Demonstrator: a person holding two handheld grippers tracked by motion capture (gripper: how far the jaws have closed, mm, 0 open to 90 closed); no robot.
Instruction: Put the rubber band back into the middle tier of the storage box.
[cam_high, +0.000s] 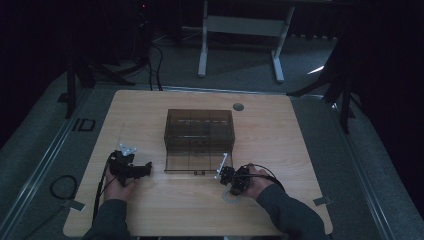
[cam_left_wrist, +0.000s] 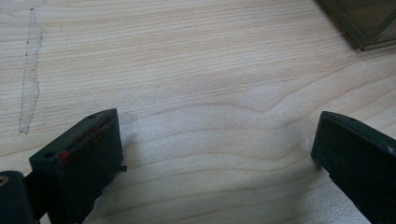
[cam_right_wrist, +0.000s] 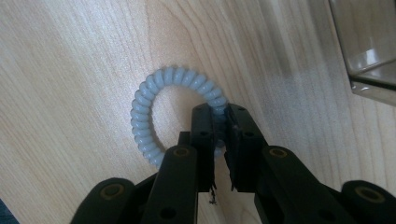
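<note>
The wooden worktop (cam_high: 150, 210) stands in a dark room; near its front edge, right of the middle, the right gripper (cam_right_wrist: 220, 116) is closed on a pale blue spiral hair tie (cam_right_wrist: 144, 121); the left gripper (cam_left_wrist: 215, 154) rests wide open, holding nothing, near the left edge; a smoky clear box (cam_high: 199, 131) sits at the centre.

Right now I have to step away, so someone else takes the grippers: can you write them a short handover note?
Right gripper: shut on the pale blue spiral hair tie, pinching one side of the ring, which lies on the table in front of the box.
Left gripper: open, nothing between its jaws, over bare wood.
Smoky clear box: mid-table, front flap folded down.
Done: tie gripped.
Left: lift it; probably into the box.
</note>
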